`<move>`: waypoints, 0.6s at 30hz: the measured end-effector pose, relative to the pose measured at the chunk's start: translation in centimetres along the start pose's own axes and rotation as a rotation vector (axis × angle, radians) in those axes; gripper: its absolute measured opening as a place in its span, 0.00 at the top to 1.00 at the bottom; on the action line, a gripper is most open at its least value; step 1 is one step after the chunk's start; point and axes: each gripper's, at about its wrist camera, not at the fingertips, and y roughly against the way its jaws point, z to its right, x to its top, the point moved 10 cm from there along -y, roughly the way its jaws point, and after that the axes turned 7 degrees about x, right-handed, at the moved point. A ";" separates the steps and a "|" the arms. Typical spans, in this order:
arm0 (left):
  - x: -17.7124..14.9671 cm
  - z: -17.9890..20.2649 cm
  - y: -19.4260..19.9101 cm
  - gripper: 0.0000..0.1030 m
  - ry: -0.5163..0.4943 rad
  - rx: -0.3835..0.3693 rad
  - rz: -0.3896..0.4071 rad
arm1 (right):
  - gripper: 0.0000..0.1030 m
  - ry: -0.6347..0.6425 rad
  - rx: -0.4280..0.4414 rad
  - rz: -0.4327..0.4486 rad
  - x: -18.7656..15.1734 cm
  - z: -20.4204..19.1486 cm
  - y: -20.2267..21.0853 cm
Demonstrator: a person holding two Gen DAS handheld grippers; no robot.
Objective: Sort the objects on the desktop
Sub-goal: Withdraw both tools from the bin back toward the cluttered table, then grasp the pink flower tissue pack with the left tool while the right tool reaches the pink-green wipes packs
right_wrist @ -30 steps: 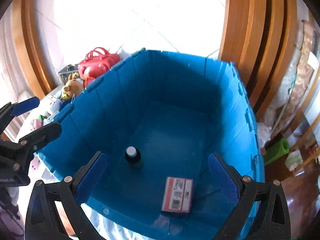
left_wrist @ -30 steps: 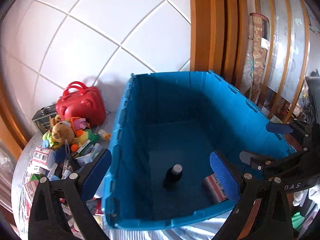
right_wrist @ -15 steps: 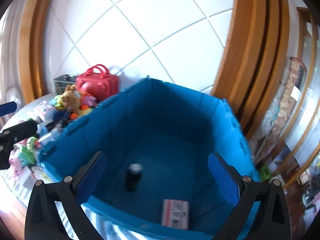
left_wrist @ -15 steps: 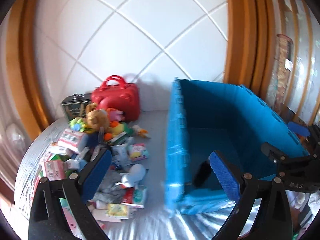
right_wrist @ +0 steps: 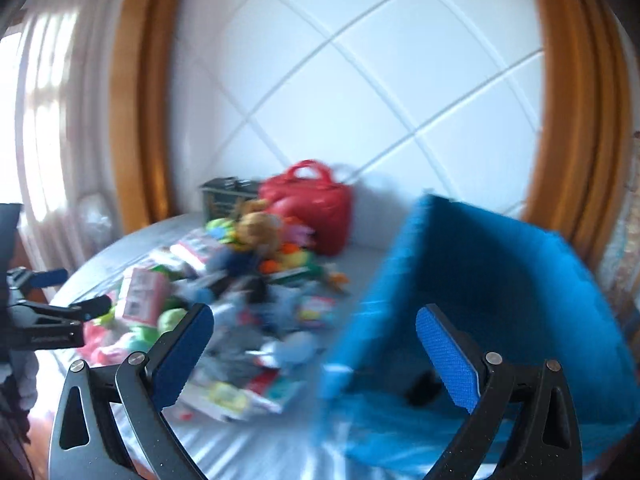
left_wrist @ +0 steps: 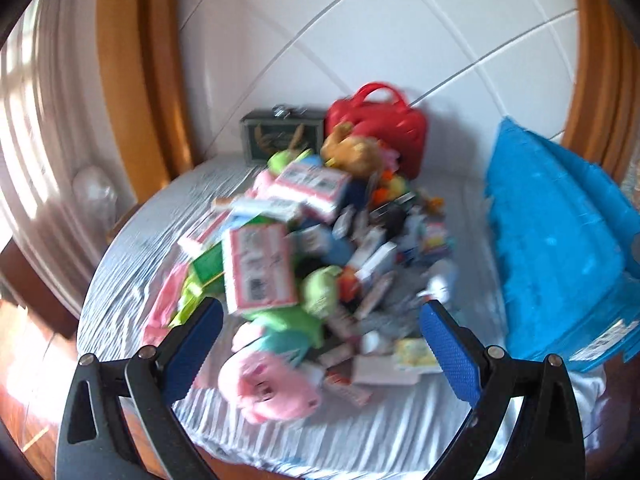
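A heap of small objects (left_wrist: 320, 256) is seen piled on the middle of a table (left_wrist: 132, 248) covered with a grey striped cloth. In the heap, white boxes with red borders and barcodes (left_wrist: 258, 268) are made out, lying on green packets; a pink plush toy (left_wrist: 268, 386) lies at the near edge of the heap, a brown plush bear (left_wrist: 352, 152) at its far side. The print on the boxes is blurred and cannot be read. Behind the heap, at the table's far edge against the white tiled wall, a red handbag (left_wrist: 384, 128) is stood just beside a dark box with a gold emblem (left_wrist: 280, 136).

At the table's right edge, a blue crate (left_wrist: 560, 248) is placed, just beside the heap. In the right wrist view the crate (right_wrist: 500, 280) is seen from above its near corner; a dark object (right_wrist: 424, 388) lies on its floor, too blurred to be identified. A white label on the crate's near wall is visible in the left wrist view but cannot be read.

The left gripper (left_wrist: 320, 340) is held above the near side of the heap with its blue-padded fingers spread wide, and nothing is held between them. The right gripper (right_wrist: 316, 344) is likewise spread wide and empty, poised between the heap and the crate's near corner. The left gripper (right_wrist: 52, 316) is also caught at the left border of the right wrist view.
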 end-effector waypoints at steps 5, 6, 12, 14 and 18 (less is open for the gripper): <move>-4.0 -8.1 -4.3 0.03 0.055 0.068 -0.091 | 0.00 0.000 0.078 -0.100 -3.3 -5.5 -5.9; -4.7 -9.6 -5.0 0.03 0.069 0.079 -0.105 | 0.00 -0.011 0.089 -0.134 -4.4 -6.4 -7.4; -8.5 -17.0 -7.8 0.03 0.131 0.180 -0.156 | 0.00 -0.075 0.130 -0.278 -9.5 -8.4 -12.1; -9.7 -19.0 -8.3 0.03 0.175 0.196 -0.174 | 0.00 -0.086 0.152 -0.320 -10.9 -9.0 -13.2; -12.4 -21.5 -9.3 0.03 0.246 0.248 -0.251 | 0.00 -0.082 0.161 -0.377 -12.7 -9.1 -15.6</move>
